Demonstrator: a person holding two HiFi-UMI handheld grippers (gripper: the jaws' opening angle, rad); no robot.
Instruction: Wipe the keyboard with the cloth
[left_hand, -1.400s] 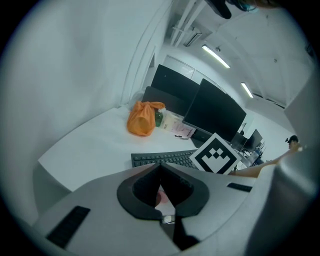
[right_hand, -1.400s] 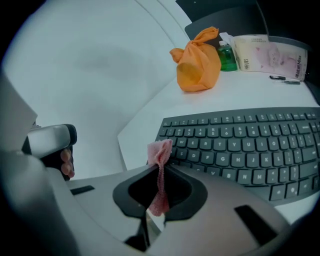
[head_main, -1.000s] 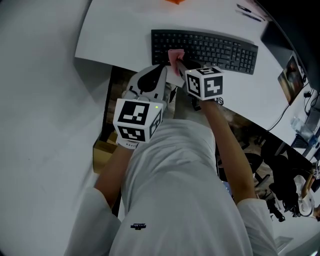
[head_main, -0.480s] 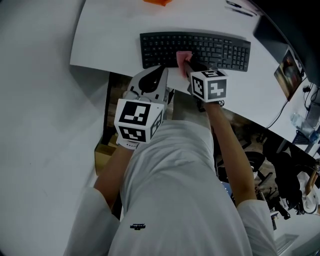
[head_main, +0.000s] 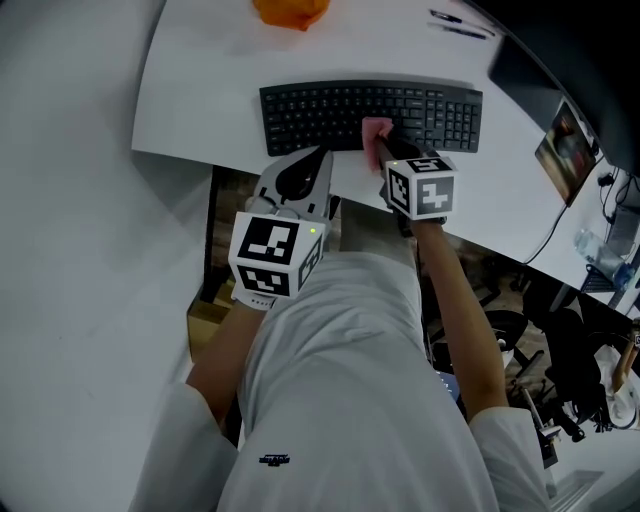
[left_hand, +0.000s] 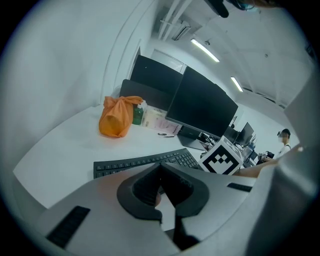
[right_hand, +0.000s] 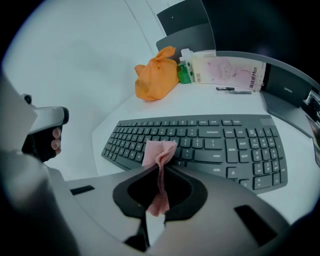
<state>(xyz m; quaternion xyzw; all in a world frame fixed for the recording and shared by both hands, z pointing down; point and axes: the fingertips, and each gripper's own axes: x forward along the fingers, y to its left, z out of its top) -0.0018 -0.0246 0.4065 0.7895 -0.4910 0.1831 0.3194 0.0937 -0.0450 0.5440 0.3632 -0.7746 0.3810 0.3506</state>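
A black keyboard (head_main: 330, 108) (right_hand: 220, 142) (left_hand: 131, 163) lies on the white desk (head_main: 200, 90). My right gripper (head_main: 386, 142) (right_hand: 161, 168) is shut on a pink cloth (head_main: 376, 133) (right_hand: 159, 151), whose free end rests on the keys near the keyboard's middle front. My left gripper (head_main: 321, 153) (left_hand: 161, 166) hovers at the desk's near edge, just in front of the keyboard's left half. Its jaws are shut, with nothing held between them. The right gripper's marker cube (left_hand: 223, 157) shows beside it.
An orange bag (head_main: 290, 10) (right_hand: 156, 79) (left_hand: 117, 118) sits behind the keyboard. Near it stand a green bottle (right_hand: 186, 73) and a pink packet (right_hand: 227, 70), with pens (head_main: 455, 25) to the right. Dark monitors (left_hand: 200, 107) stand at the desk's back. A brown box (head_main: 205, 300) lies under the desk.
My right gripper has dragged the pink cloth rightward along the keys, from the keyboard's left part to its middle. The left gripper has stayed at the desk edge.
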